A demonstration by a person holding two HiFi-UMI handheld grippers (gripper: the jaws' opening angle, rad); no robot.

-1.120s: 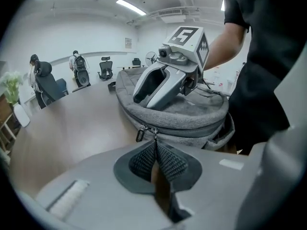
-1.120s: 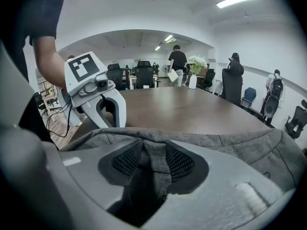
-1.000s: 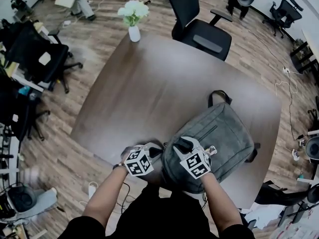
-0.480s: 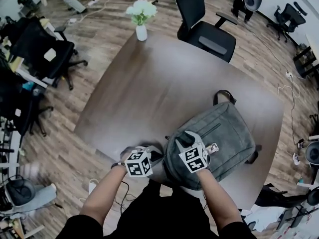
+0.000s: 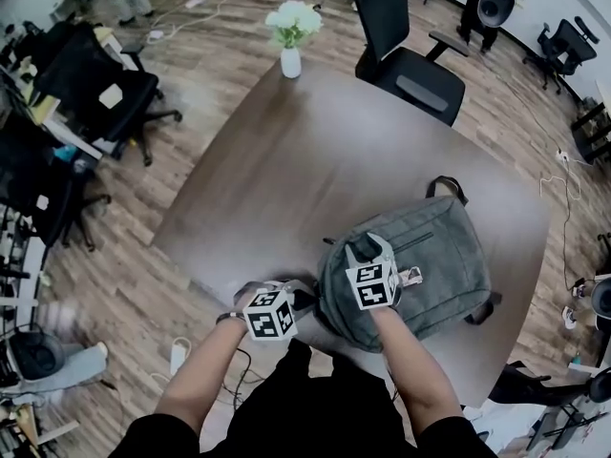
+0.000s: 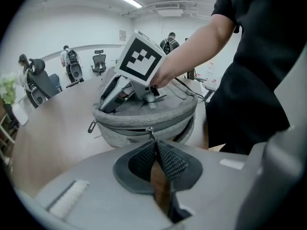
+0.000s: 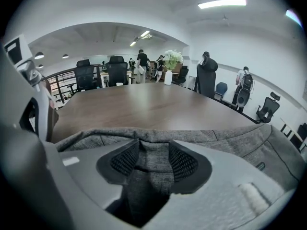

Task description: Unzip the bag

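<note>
Ahead of bag [image 5: 434,256]: flower vase [image 5: 291,60] at tbl [image 5: 286,179] far edge, chair [image 5: 420,79] beyond.

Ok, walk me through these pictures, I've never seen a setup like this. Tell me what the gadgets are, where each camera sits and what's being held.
There is no robot here. A person holds a two-jaw gripper in each hand, and the marker cubes are part of the grippers. One picture comes from a camera on the person's head, looking down. The other two come from cameras riding on each gripper, looking along its jaws. On the brown table are a grey backpack and, at the far end, a vase of white flowers. The left gripper is shut on the backpack's zip pull. The right gripper rests on the backpack. Its jaws are apart and have just been opening, with grey fabric between them.
</note>
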